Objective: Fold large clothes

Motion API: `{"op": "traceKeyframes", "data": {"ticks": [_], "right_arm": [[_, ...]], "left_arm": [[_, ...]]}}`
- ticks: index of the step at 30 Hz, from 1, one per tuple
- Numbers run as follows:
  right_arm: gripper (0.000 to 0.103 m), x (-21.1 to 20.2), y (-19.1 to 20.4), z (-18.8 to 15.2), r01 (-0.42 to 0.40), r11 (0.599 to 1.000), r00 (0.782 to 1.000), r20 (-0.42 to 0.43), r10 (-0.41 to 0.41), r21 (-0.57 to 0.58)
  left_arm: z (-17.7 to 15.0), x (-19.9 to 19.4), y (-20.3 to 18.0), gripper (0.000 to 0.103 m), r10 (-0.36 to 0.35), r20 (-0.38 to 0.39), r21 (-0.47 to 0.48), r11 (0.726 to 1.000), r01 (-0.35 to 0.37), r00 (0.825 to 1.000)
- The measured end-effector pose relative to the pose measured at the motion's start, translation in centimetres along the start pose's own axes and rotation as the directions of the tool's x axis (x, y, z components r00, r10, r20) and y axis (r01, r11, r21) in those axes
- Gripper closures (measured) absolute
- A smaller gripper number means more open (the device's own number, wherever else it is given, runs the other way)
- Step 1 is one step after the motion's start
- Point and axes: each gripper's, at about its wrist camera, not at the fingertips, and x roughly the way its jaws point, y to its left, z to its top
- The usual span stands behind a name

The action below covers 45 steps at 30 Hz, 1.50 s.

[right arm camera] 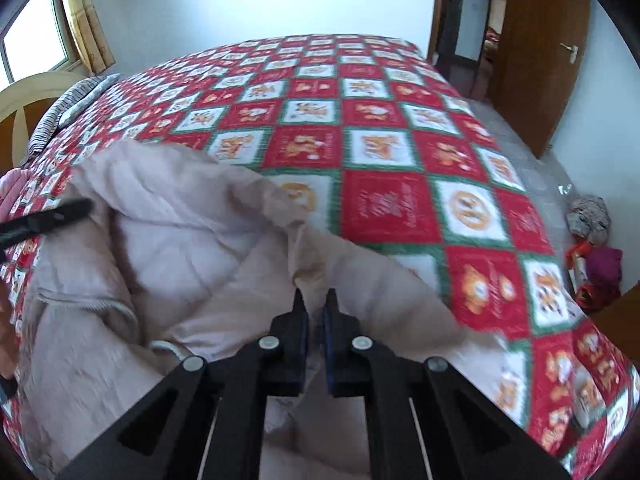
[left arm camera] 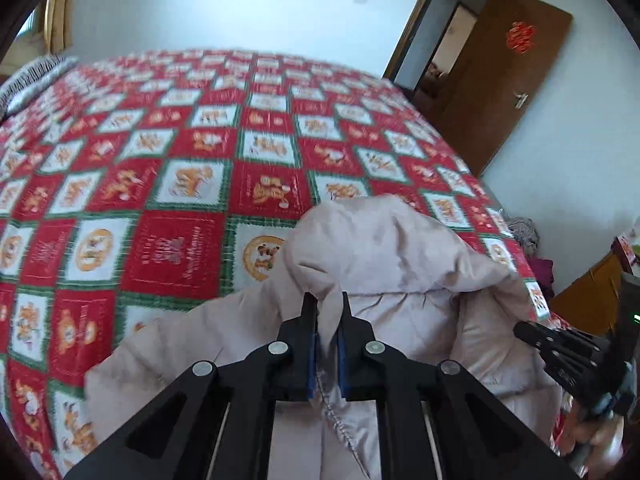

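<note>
pale beige padded fabric, a large quilted jacket (left arm camera: 400,264), is spread over the near part of a bed covered by a red, white and green checked quilt (left arm camera: 168,184). at the far left of the right wrist view a window (right arm camera: 36,40) with a yellowish curtain (right arm camera: 86,20) is seen, and a striped pillow (right arm camera: 68,112) lies at the head of the bed. in the left wrist view the left gripper (left arm camera: 326,312) is closed on a fold of the jacket by its zip edge, the cloth being pinched between the blue pads (left arm camera: 313,364). in the right wrist view the right gripper (right arm camera: 314,308) is likewise clamped on a raised fold of the jacket's edge, and the fabric is drawn up into a ridge ahead of it. further right, a brown wooden door (left arm camera: 496,80) is seen standing open, and a heap of clothes (right arm camera: 592,240) lies on the floor by the wall.
</note>
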Motion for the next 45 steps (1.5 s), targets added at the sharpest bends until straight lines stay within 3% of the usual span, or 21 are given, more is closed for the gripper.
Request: {"op": "traceKeyframes", "data": {"ticks": [5, 10, 13, 17, 21, 23, 26, 29, 34, 38, 41, 45], "right_arm": [[0.095, 1.3, -2.3, -3.3, -0.012, 0.994, 1.000, 0.001, 0.012, 0.110], [0.096, 2.4, -1.8, -4.8, 0.024, 0.992, 0.998, 0.058, -0.031, 0.124], [0.094, 2.6, -1.5, -4.7, 0.045, 0.992, 0.996, 0.068, -0.053, 0.115], [0.084, 0.9, -1.0, -4.9, 0.063, 0.995, 0.995, 0.068, -0.069, 0.080], [0.068, -5.0, -0.6, -5.5, 0.073, 0.988, 0.956, 0.273, -0.107, 0.134], [0.067, -6.2, 0.6, -3.7, 0.018, 0.992, 0.947, 0.316, -0.056, 0.122], [0.067, -4.7, 3.6, 0.3, 0.027, 0.998, 0.954, 0.296, -0.043, 0.057], [0.088, -0.5, 5.4, 3.1, -0.009, 1.000, 0.979, 0.205, 0.003, 0.027], [0.095, 6.9, 5.0, 0.3, -0.079, 0.997, 0.997, 0.015, 0.079, -0.027], [0.096, 6.4, 3.0, -1.5, -0.191, 0.979, 0.978, 0.097, 0.184, 0.069], [0.097, 6.4, 2.7, -1.7, -0.207, 0.975, 0.974, 0.108, 0.198, 0.076], [0.097, 6.1, 2.8, -2.2, -0.196, 0.978, 0.975, 0.124, 0.187, 0.069]], "left_arm": [[-2.0, -1.6, 1.2, 0.096, 0.081, 0.057, 0.003, 0.997, -0.081, 0.995], [-5.5, 3.7, 4.9, 0.092, 0.197, -0.068, -0.077, 0.976, -0.202, 0.978], [-7.3, 4.1, 6.2, 0.092, 0.163, 0.016, -0.151, 0.976, -0.158, 0.987], [-7.3, 4.4, 4.9, 0.092, 0.241, 0.029, -0.098, 0.967, -0.237, 0.970], [-7.4, 4.6, 3.8, 0.092, 0.301, 0.044, -0.048, 0.953, -0.298, 0.953], [-7.6, 4.6, 3.5, 0.092, 0.326, 0.053, -0.029, 0.945, -0.325, 0.944], [-7.9, 4.6, 3.5, 0.092, 0.339, 0.058, -0.018, 0.941, -0.338, 0.939], [-8.0, 4.6, 3.4, 0.092, 0.344, 0.060, -0.014, 0.939, -0.344, 0.937], [-7.9, 4.6, 3.1, 0.092, 0.353, 0.069, 0.004, 0.935, -0.354, 0.933], [-7.8, 4.6, 2.9, 0.092, 0.350, 0.071, 0.008, 0.936, -0.352, 0.934], [-7.9, 3.4, 3.2, 0.092, 0.309, 0.081, -0.006, 0.951, -0.310, 0.948], [-8.1, -0.6, 1.7, 0.091, 0.275, 0.131, 0.059, 0.957, -0.285, 0.952]]}}
